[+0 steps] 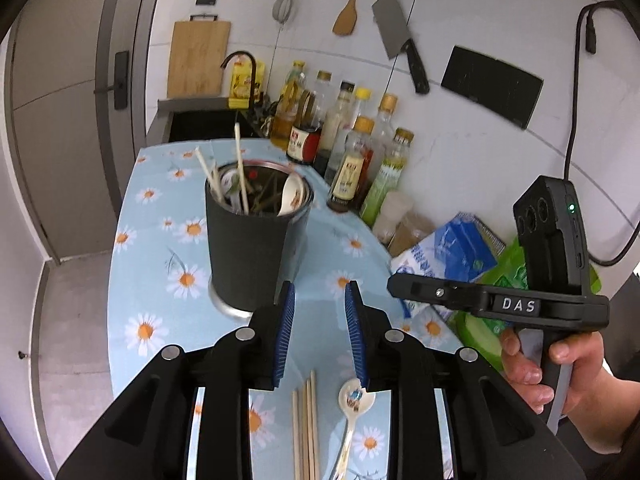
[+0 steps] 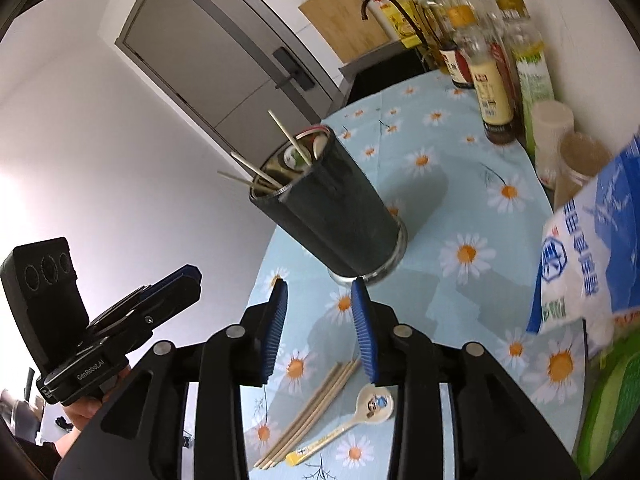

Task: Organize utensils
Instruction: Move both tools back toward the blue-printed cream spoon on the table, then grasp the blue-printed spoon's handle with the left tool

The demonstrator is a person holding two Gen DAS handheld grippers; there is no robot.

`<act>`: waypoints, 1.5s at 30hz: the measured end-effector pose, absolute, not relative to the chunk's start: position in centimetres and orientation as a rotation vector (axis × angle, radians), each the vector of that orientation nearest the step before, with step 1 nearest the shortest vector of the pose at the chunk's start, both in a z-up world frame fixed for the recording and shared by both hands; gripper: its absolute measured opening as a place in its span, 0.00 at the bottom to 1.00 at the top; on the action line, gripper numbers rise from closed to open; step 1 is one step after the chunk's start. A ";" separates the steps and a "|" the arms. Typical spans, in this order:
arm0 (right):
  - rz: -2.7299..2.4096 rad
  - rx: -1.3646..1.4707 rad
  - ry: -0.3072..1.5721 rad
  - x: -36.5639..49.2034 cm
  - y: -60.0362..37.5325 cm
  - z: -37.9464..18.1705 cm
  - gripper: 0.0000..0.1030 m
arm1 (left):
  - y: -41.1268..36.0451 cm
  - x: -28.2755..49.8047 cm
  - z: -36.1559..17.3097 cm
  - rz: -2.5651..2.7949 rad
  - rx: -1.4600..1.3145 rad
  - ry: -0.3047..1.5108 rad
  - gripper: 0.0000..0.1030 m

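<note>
A dark utensil cup (image 1: 250, 240) stands on the daisy tablecloth (image 1: 152, 264), holding chopsticks and a white spoon. It also shows in the right wrist view (image 2: 336, 216). A bundle of wooden chopsticks (image 1: 306, 432) and a white cartoon spoon (image 1: 352, 408) lie on the cloth below my left gripper (image 1: 320, 328), which is open and empty. My right gripper (image 2: 320, 328) is open and empty above the same chopsticks (image 2: 308, 412) and spoon (image 2: 360, 412). The right gripper's body (image 1: 500, 304) shows at the right in the left wrist view.
Several sauce and oil bottles (image 1: 352, 148) line the wall behind the cup. A blue and white bag (image 2: 592, 248) and green packaging (image 2: 616, 400) lie at the right. A sink (image 1: 208, 120) with a black tap, a cutting board and a hanging cleaver are behind.
</note>
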State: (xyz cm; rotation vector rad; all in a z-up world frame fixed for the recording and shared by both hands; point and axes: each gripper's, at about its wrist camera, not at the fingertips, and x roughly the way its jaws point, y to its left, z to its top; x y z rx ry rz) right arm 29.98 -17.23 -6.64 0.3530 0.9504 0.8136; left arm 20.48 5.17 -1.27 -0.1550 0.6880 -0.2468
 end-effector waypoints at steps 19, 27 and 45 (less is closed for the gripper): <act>0.725 0.426 1.162 28.1 -19.5 -13.9 0.38 | 3.8 19.0 -7.9 -0.334 -0.161 0.954 0.24; 0.708 0.477 1.255 27.5 -19.3 -17.2 0.37 | 1.9 18.4 -11.1 -0.420 -0.134 1.079 0.24; 0.725 0.458 1.319 28.1 -18.1 -19.5 0.10 | 0.3 19.1 -15.4 -0.404 -0.090 1.222 0.14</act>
